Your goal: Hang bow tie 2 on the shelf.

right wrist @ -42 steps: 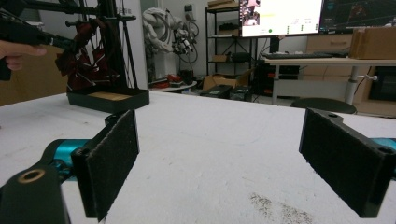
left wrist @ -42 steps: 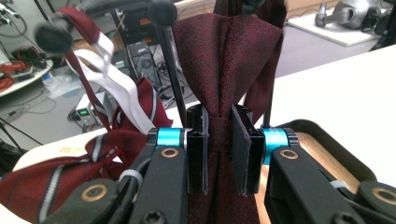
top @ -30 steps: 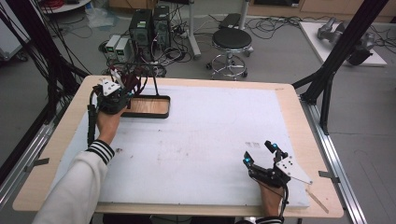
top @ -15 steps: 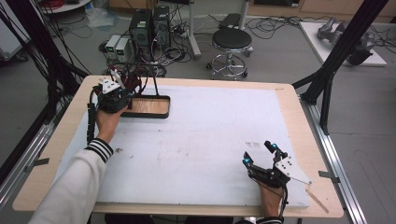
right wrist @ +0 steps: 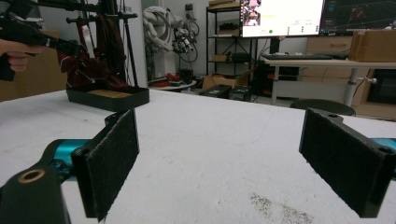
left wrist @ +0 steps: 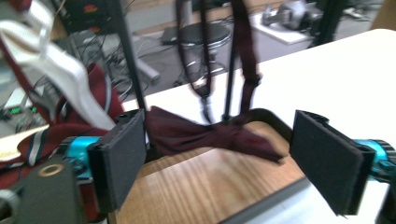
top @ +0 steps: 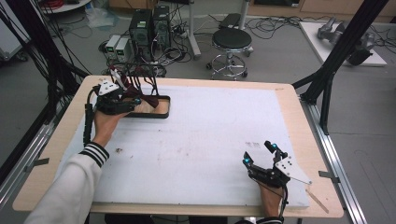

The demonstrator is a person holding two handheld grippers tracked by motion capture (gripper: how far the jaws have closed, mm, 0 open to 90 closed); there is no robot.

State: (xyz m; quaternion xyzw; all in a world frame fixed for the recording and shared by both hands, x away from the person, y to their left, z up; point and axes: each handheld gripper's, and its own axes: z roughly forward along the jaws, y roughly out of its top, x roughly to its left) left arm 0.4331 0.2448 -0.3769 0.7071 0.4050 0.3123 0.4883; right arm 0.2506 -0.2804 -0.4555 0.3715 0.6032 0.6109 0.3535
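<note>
A dark red bow tie hangs by its strap from a black rack and rests over a wooden tray with a black rim at the table's far left. My left gripper has just been opening. Its pads stand apart on either side of the bow tie and do not press it. In the high view the left gripper is at the tray's left end. My right gripper sits open near the front right of the table, with nothing between its pads.
More ties hang on the rack, among them a striped one and a white strap. A white mat covers the table. Beyond the far edge are a stool and computer boxes. Black frame posts stand at the right.
The left gripper's jaws have spread apart at the tray, with the bow tie lying loose between them. The right gripper has stayed where it was.
</note>
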